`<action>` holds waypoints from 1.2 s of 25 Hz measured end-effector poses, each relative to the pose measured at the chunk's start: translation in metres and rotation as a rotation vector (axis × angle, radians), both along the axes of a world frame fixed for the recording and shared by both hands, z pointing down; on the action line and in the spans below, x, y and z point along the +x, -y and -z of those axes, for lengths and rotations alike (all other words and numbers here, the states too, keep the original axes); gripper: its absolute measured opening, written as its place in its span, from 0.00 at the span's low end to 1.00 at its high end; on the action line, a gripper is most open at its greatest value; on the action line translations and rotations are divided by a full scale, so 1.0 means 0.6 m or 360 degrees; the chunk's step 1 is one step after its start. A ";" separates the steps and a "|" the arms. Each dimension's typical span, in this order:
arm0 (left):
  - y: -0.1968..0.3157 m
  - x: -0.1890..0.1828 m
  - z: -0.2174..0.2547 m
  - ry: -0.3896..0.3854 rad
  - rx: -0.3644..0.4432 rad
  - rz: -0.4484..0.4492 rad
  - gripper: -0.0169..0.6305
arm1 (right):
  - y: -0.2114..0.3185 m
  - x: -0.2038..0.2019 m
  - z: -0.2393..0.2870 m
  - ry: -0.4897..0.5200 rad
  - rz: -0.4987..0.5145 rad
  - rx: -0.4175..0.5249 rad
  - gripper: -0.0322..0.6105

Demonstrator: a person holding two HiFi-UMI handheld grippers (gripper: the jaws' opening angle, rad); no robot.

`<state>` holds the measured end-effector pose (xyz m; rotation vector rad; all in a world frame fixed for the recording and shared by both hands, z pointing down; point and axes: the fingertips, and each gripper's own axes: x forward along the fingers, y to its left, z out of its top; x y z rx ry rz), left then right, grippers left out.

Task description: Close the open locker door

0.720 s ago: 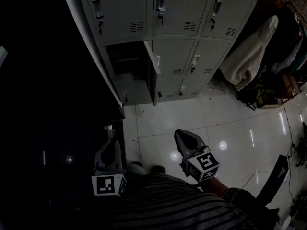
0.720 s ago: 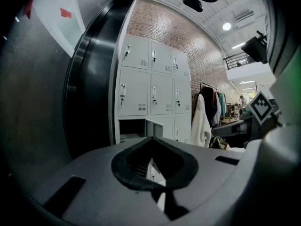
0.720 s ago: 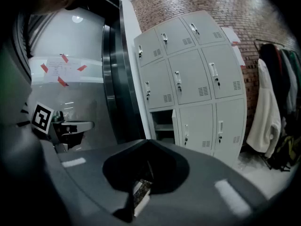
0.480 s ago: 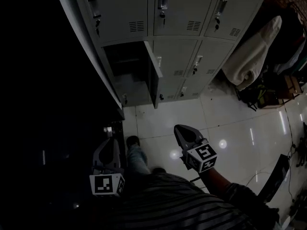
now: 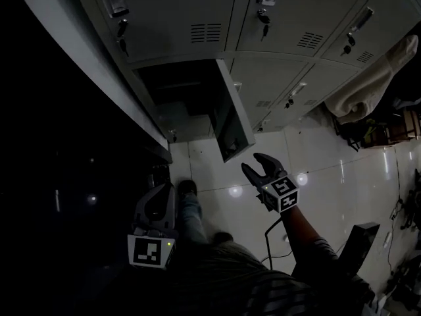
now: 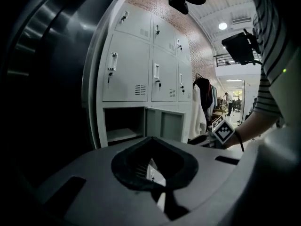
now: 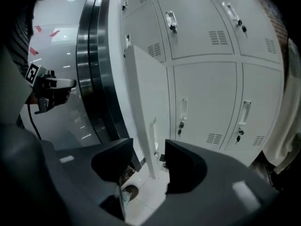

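Inside open locker (image 5: 179,94), deep shadow beside door (image 5: 234,118).

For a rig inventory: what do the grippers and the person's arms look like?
Left gripper and right gripper: grey, dark-lined jaws, each with a cube of black-and-white square markers. Black cable from the right one. Striped shirt.

Locker interior (image 5: 181,94) in deep shadow; upper lockers (image 5: 177,12) partly beyond top edge.
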<state>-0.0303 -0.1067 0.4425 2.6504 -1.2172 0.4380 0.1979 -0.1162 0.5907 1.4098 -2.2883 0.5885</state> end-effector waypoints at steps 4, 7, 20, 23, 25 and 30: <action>0.049 0.026 -0.042 -0.0006 -0.0089 -0.0088 0.03 | 0.041 -0.004 -0.068 -0.0001 0.0101 -0.0075 0.41; 0.059 0.041 -0.065 0.0004 -0.0138 -0.0132 0.03 | 0.053 -0.019 -0.085 0.0061 0.0147 -0.0074 0.41; 0.072 0.013 -0.099 -0.0008 -0.0194 -0.0068 0.03 | 0.083 -0.181 -0.078 -0.0058 0.0490 0.0060 0.26; 0.070 -0.008 -0.095 0.0005 -0.0170 -0.0050 0.03 | 0.101 -0.223 -0.076 -0.0053 0.0475 0.0113 0.25; 0.070 -0.024 -0.095 0.0009 -0.0169 -0.0023 0.03 | 0.115 -0.249 -0.076 -0.0065 0.0474 0.0136 0.25; 0.075 -0.064 -0.096 0.0015 -0.0189 0.0052 0.03 | 0.163 -0.307 -0.075 -0.0100 0.0485 0.0184 0.29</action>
